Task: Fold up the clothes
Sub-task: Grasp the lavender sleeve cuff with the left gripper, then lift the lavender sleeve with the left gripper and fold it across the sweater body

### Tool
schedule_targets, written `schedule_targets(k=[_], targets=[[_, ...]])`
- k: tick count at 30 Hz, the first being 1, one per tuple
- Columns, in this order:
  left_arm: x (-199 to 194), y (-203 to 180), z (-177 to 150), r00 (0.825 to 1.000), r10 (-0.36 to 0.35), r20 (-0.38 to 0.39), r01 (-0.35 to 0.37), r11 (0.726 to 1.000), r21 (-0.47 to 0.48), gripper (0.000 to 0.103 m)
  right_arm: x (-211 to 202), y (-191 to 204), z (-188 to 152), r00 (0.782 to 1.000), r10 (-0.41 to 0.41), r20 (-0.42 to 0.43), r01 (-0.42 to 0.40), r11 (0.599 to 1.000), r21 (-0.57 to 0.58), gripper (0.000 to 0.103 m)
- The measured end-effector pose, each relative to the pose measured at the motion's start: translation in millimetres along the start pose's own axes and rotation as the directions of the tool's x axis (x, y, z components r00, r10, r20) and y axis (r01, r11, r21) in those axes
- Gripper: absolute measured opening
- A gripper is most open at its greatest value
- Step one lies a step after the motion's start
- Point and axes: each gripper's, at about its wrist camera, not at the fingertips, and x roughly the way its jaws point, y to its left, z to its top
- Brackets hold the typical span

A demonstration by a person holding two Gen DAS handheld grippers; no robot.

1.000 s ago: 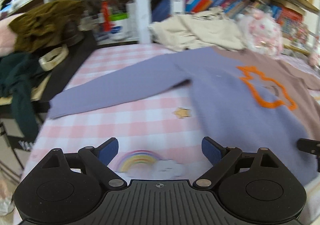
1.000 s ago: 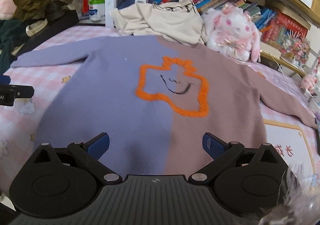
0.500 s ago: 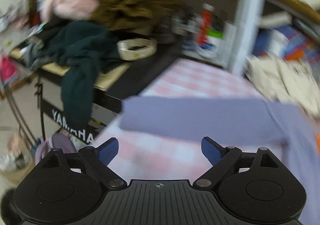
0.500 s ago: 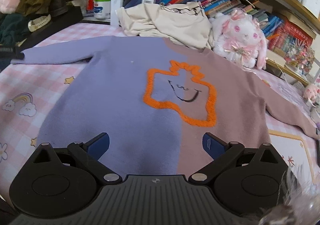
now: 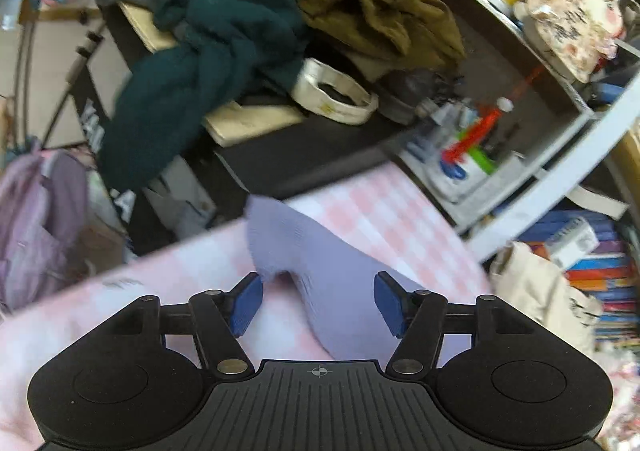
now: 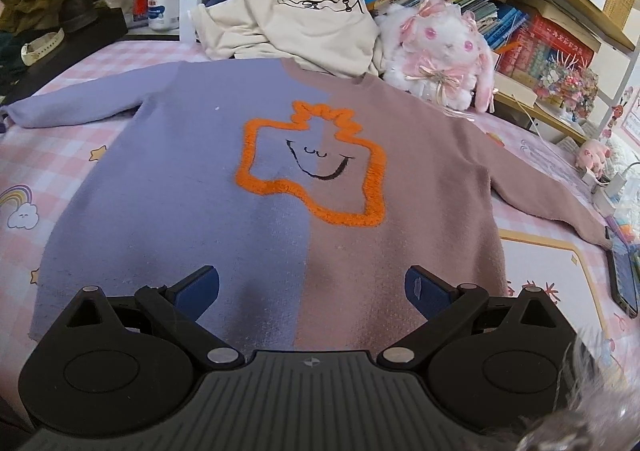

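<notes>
A sweater, lilac on its left half and mauve on its right, lies flat and face up on the pink checked sheet, with an orange outline figure on the chest. My right gripper hovers open over the hem, nothing between its fingers. In the left wrist view the lilac sleeve ends in a slightly raised cuff near the bed edge. My left gripper straddles that cuff; its jaws are closing, with the sleeve between them and a gap still showing at the pads.
A cream garment and a plush rabbit sit behind the sweater's collar, below a bookshelf. A phone lies at the right. Beyond the left bed edge, a black stand carries a pile of dark green and olive clothes.
My left gripper swung left along the lilac sleeve to its cuff, rolled, and its jaws narrowed around the sleeve. The right gripper stayed over the hem, open.
</notes>
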Motion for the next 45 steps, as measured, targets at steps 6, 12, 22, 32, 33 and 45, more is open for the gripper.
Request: schedule_targets(k=[6, 12, 22, 32, 33, 45], targets=[[1, 4, 5, 1.000, 0.018, 0.025, -0.017, 1.000, -0.024, 0.058, -1, 3, 1, 1.000, 0.007, 0.005, -0.007, 1.000, -0.020, 0.100], [3, 17, 19, 0.999, 0.039, 0.038, -0.035, 0.994, -0.099, 0.056, -1, -4, -1, 1.000, -0.012, -0.008, 0.012, 1.000, 0.005, 0.100], [5, 40, 26, 0.999, 0.042, -0.009, -0.043, 0.969, -0.244, 0.003, -7, -22, -9, 0.999, -0.049, -0.010, 0.049, 0.998, 0.039, 0.100], [-18, -44, 23, 0.992, -0.119, 0.028, 0.119, 0.993, 0.008, 0.003, -4, -57, -15, 0.999, -0.029, -0.019, 0.030, 0.997, 0.065, 0.100], [-19, -58, 21, 0.990, -0.138, 0.024, 0.137, 0.990, 0.042, 0.003, -3, -62, -15, 1.000, -0.024, -0.019, 0.025, 0.998, 0.065, 0.100], [-16, -225, -39, 0.947, -0.305, -0.098, 0.320, 0.918, 0.234, 0.003, 10, -134, -14, 0.994, 0.105, -0.034, -0.103, 0.994, 0.041, 0.100]])
